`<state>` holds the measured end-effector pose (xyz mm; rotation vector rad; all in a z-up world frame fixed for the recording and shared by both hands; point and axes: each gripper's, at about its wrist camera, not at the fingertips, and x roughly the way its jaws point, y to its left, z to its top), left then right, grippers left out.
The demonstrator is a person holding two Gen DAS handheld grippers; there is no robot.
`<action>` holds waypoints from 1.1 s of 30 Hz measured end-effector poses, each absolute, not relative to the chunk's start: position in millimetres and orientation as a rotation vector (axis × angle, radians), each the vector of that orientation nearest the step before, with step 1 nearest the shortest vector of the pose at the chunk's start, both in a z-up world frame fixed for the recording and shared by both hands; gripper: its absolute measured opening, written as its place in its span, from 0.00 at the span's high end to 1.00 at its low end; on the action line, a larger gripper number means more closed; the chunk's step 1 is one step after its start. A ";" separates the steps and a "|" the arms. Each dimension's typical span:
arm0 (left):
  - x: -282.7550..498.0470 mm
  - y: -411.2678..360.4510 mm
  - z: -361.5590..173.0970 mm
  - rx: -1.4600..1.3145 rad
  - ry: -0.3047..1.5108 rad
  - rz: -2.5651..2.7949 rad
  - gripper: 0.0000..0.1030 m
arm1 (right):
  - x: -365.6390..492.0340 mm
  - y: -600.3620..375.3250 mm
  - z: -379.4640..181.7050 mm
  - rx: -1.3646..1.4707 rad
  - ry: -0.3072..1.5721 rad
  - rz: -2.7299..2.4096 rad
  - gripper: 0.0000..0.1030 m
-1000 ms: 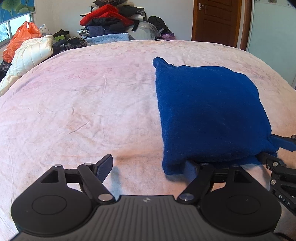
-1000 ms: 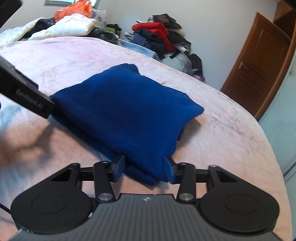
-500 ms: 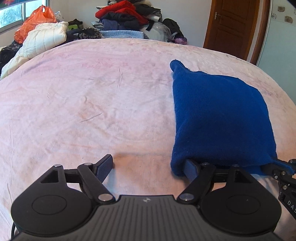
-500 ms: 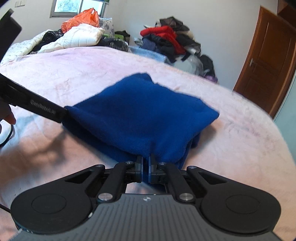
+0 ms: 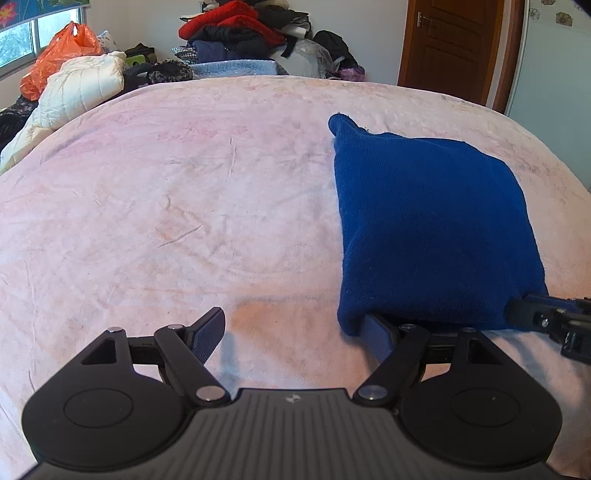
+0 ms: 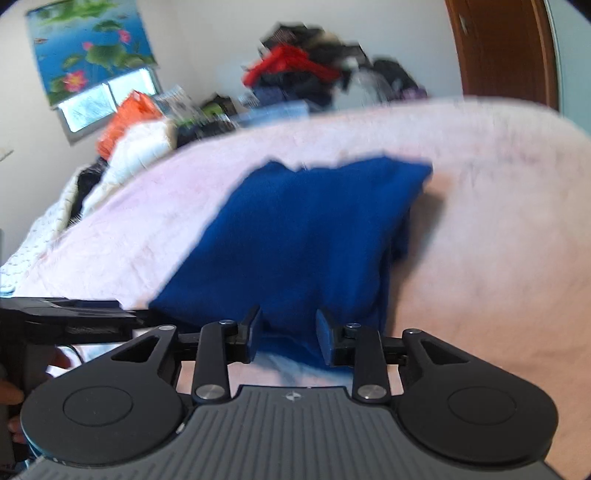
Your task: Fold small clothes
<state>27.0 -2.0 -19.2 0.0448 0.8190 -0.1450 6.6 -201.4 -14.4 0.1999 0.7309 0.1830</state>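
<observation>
1. A folded blue garment (image 5: 428, 229) lies flat on the pink bedspread (image 5: 184, 206), in the right half of the left wrist view and in the middle of the right wrist view.
2. The left gripper (image 5: 295, 328) sits at the bottom of its own view with its jaws spread wide; its left finger rests over bare bedspread, and its right finger (image 5: 376, 336) is tucked under the garment's near left corner. Nothing is pinched between them.
3. The right gripper (image 6: 288, 336) is at the lower centre of its blurred view. Its jaws are opening, with the garment's near edge lying between the 2 fingers and a visible gap at each pad.
4. In the left wrist view the right gripper's fingertip shows at the right edge, at the garment's near right corner.
5. A pile of clothes (image 5: 243, 33) fills the top centre, an orange plastic bag (image 5: 55, 55) and a white quilted jacket (image 5: 77, 92) the upper left, and a brown wooden door (image 5: 458, 48) the upper right.
</observation>
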 end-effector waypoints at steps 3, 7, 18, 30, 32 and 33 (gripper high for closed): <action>26.9 -1.5 -19.7 0.045 0.821 -0.142 0.23 | -1.0 -197.2 -10.5 0.191 0.714 0.183 0.61; 26.7 -2.2 -20.1 0.050 0.821 -0.141 0.23 | -2.5 -194.7 -9.9 0.174 0.696 0.181 0.46; 23.2 -3.9 -19.0 0.070 0.816 -0.135 0.23 | -10.4 -195.4 -9.7 0.186 0.697 0.158 0.37; 18.6 -5.4 -17.1 0.075 0.818 -0.128 0.23 | -19.7 -192.3 -10.6 0.192 0.729 0.084 0.09; 17.9 -5.1 -16.6 0.076 0.821 -0.129 0.23 | -19.2 -194.0 -12.9 0.209 0.747 0.077 0.08; 17.6 -5.1 -16.6 0.076 0.822 -0.130 0.23 | -19.3 -194.4 -13.9 0.216 0.755 0.076 0.08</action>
